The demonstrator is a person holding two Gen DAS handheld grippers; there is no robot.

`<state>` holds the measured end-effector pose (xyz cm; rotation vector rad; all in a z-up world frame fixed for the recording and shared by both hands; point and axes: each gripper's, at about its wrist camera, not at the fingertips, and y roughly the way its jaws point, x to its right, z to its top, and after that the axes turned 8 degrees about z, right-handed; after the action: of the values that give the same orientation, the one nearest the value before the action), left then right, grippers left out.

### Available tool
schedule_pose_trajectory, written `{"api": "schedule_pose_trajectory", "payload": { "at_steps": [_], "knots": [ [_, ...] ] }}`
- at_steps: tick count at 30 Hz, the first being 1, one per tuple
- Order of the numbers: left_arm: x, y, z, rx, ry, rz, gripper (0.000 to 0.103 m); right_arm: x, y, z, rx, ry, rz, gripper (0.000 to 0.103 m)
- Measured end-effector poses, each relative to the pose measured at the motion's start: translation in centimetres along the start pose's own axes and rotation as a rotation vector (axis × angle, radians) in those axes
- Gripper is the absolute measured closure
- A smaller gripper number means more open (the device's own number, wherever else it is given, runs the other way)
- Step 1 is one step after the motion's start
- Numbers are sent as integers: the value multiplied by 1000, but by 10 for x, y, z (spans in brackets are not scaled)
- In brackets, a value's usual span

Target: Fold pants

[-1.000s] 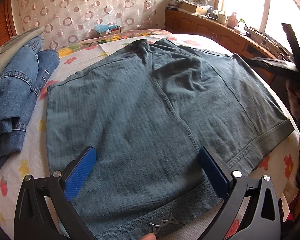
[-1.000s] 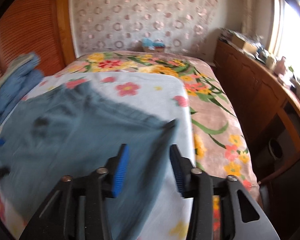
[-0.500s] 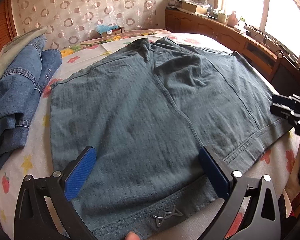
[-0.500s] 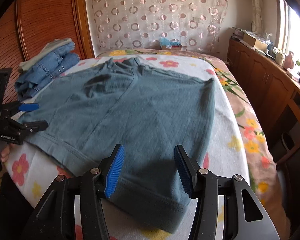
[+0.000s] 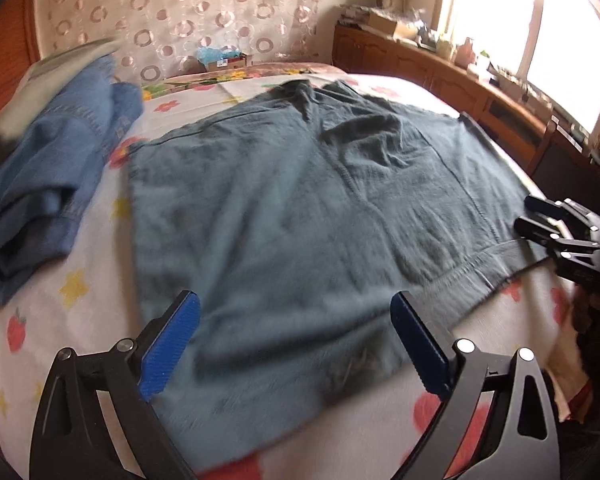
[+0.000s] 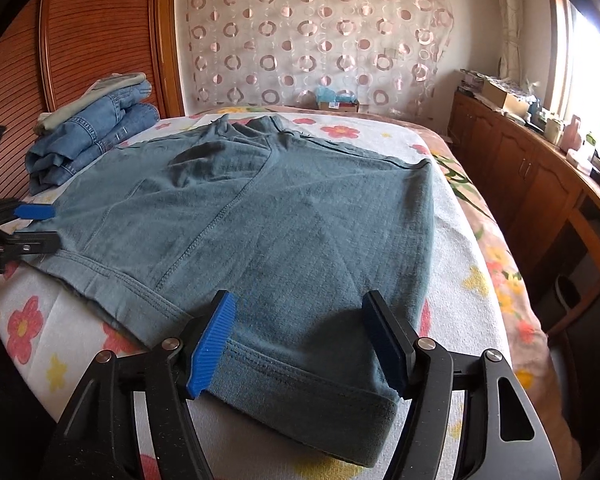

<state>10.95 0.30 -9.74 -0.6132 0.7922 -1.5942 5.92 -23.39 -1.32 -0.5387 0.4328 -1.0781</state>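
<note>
Teal-grey short pants (image 5: 300,208) (image 6: 284,220) lie spread flat on the flowered bed sheet (image 5: 92,304), waistband towards me. My left gripper (image 5: 294,300) hovers over the near left part of the waistband; its jaws stand wide and are closing a little, its pads touching nothing. From the right wrist view it shows at the left edge, left gripper (image 6: 32,228). My right gripper (image 6: 300,300) is low over the near right corner. Its jaws are opening, with the hem corner lying between the blue pads (image 6: 214,340), unpressed. It also shows as right gripper (image 5: 556,228).
Folded blue jeans (image 5: 52,172) (image 6: 92,136) are piled at the far left of the bed. A wooden cabinet (image 6: 540,184) with clutter on top runs along the right, under a window. A small box (image 6: 336,100) sits by the curtain. The bed's edge lies just below both grippers.
My right gripper swung in from the bed's right side, sank onto the pants' near right corner and widened its jaws. The left gripper slid left and back along the waistband.
</note>
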Motion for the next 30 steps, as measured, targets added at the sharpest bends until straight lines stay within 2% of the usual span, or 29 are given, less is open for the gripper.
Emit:
{"api": "schedule_pose_trajectory", "payload": {
  "at_steps": [8, 10, 14, 22, 26, 29, 30],
  "knots": [
    [-43, -25, -25, 26, -100, 40, 17, -2, -2, 0, 3, 0, -2, 34],
    [-49, -26, -29, 24, -118, 44, 24, -3, -1, 1, 4, 0, -4, 34],
    [-51, -29, -36, 27, -126, 50, 31, -2, -2, 0, 4, 1, -3, 34],
    [-55, -34, -46, 35, -149, 49, 54, -2, -1, 0, 4, 1, -2, 34],
    [-52, -33, -49, 44, -134, 43, 60, -2, -1, 0, 4, 0, -2, 34],
    [-51, -33, -50, 55, -138, 8, 69, -2, -1, 0, 4, 0, -2, 34],
    [-49, -33, -50, 58, -130, 7, 75, -2, -1, 0, 4, 1, -2, 34]
  ]
}}
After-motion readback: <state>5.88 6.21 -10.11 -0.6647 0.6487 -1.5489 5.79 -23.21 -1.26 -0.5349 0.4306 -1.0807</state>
